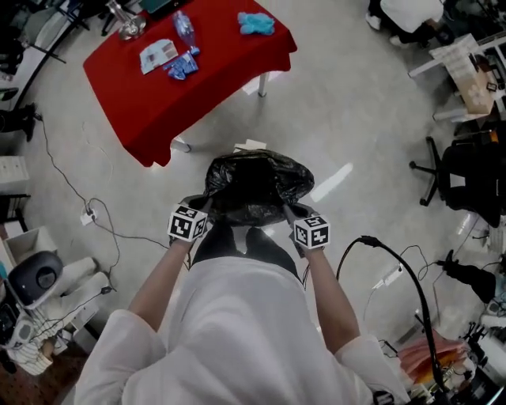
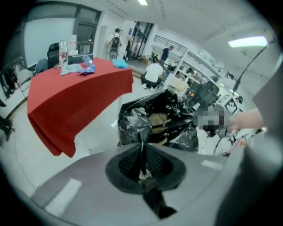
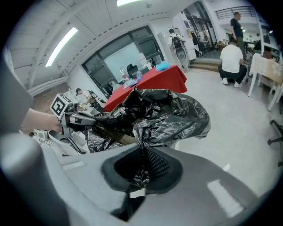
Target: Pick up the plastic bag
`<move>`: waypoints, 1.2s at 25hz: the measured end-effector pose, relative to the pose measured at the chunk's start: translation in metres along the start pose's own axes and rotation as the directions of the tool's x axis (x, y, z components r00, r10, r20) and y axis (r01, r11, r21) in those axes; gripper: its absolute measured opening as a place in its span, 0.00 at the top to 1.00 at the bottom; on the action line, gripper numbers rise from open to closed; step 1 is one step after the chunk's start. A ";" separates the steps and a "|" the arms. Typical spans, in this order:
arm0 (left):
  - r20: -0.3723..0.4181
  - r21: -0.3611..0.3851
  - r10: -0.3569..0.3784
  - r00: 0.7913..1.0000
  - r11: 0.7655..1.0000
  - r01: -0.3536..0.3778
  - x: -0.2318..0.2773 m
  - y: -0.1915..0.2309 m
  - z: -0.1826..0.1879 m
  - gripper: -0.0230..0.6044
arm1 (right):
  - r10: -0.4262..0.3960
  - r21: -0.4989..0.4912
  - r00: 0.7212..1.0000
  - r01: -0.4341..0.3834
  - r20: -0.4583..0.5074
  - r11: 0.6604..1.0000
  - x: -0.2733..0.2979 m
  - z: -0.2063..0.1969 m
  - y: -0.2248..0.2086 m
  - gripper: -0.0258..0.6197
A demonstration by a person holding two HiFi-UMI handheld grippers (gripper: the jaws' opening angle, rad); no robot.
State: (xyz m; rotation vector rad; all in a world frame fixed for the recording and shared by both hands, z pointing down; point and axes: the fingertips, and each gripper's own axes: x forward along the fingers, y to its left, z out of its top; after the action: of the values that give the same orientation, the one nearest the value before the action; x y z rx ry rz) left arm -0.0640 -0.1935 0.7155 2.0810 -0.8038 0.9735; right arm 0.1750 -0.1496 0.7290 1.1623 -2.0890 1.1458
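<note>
A black plastic bag (image 1: 254, 187) hangs in the air in front of the person, held between the two grippers, its mouth spread open. My left gripper (image 1: 202, 210) is shut on the bag's left rim, and a strip of black film (image 2: 142, 145) runs down between its pads. My right gripper (image 1: 289, 212) is shut on the right rim, with crumpled film (image 3: 142, 165) pinched between its pads. Through the open mouth the left gripper view shows brown paper-like scraps (image 2: 157, 119) inside the bag (image 2: 154, 121). The bag (image 3: 163, 114) bulges in the right gripper view.
A table with a red cloth (image 1: 186, 87) stands ahead, bearing a bottle, a blue cloth (image 1: 256, 23) and packets. Cables (image 1: 87, 210) trail on the grey floor at left. A black office chair (image 1: 466, 170) stands at right. People sit and stand far off in the room.
</note>
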 end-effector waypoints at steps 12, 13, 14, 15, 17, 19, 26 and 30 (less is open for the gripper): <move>0.197 0.092 -0.003 0.980 0.996 -0.015 -0.096 -0.070 0.057 0.95 | 0.071 -0.096 0.970 -0.050 0.234 0.994 -0.113 0.060 0.042 0.95; 0.208 0.089 -0.001 0.978 0.996 -0.018 -0.101 -0.074 0.058 0.95 | 0.078 -0.111 0.968 -0.052 0.240 0.993 -0.119 0.062 0.044 0.95; 0.220 0.083 0.002 0.976 0.996 -0.021 -0.106 -0.078 0.059 0.95 | 0.083 -0.125 0.967 -0.053 0.243 0.991 -0.124 0.063 0.045 0.95; 0.230 0.077 0.004 0.973 0.997 -0.023 -0.110 -0.080 0.059 0.95 | 0.087 -0.137 0.966 -0.054 0.244 0.989 -0.128 0.064 0.047 0.95; 0.245 0.070 0.009 0.969 0.997 -0.027 -0.117 -0.080 0.057 0.95 | 0.091 -0.158 0.966 -0.053 0.242 0.986 -0.132 0.062 0.050 0.95; 0.255 0.070 0.016 0.967 0.997 -0.035 -0.123 -0.079 0.052 0.95 | 0.090 -0.177 0.967 -0.048 0.238 0.983 -0.135 0.057 0.056 0.95; 0.304 0.092 0.006 0.953 0.995 -0.035 -0.156 -0.080 0.034 0.95 | 0.057 -0.210 0.965 -0.002 0.257 0.978 -0.150 0.035 0.087 0.95; 0.324 0.110 -0.019 0.946 0.994 -0.018 -0.181 -0.078 0.017 0.95 | 0.043 -0.210 0.957 0.019 0.286 0.977 -0.155 0.020 0.121 0.95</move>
State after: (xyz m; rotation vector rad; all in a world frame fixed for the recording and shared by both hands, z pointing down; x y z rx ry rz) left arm -0.0936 -0.1197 0.5342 2.3771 -0.9307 0.6948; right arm 0.1519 -0.0626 0.5527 1.2762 -2.3711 0.7693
